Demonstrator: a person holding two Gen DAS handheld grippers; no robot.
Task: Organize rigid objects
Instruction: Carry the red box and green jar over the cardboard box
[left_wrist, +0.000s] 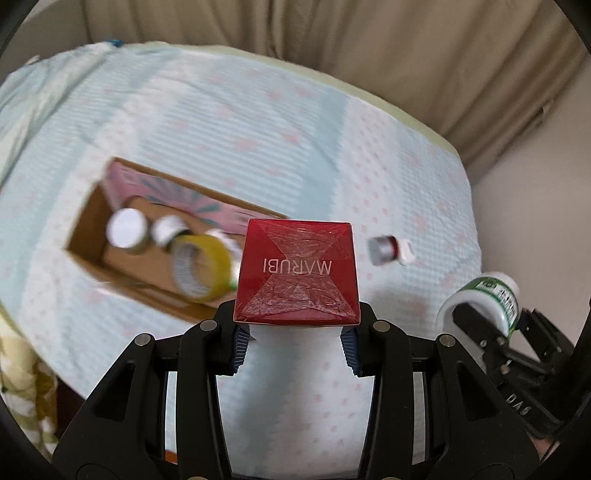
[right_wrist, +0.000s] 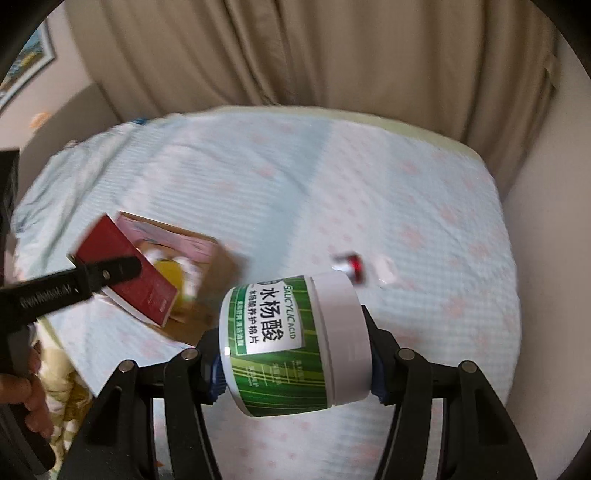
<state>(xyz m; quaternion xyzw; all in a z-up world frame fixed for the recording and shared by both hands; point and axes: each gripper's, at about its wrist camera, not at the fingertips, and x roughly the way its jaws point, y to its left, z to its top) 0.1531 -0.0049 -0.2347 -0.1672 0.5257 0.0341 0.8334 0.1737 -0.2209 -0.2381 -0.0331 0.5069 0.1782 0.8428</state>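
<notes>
My left gripper (left_wrist: 295, 341) is shut on a red MARUBI box (left_wrist: 297, 272) and holds it above the bed, near the right end of an open cardboard box (left_wrist: 86, 236). The cardboard box holds two white-capped bottles (left_wrist: 127, 230) and a yellow tape roll (left_wrist: 201, 264). My right gripper (right_wrist: 297, 376) is shut on a green-and-white salicylic acid jar (right_wrist: 291, 343), lying sideways between the pads. The jar also shows in the left wrist view (left_wrist: 480, 306); the red box also shows in the right wrist view (right_wrist: 125, 266).
A small red-and-silver bottle (left_wrist: 386, 249) with a white cap (left_wrist: 406, 251) lies on the light blue bedspread (left_wrist: 258, 129). Beige curtains (right_wrist: 332, 55) hang behind the bed. A yellow patterned cloth (left_wrist: 26, 387) lies at the lower left.
</notes>
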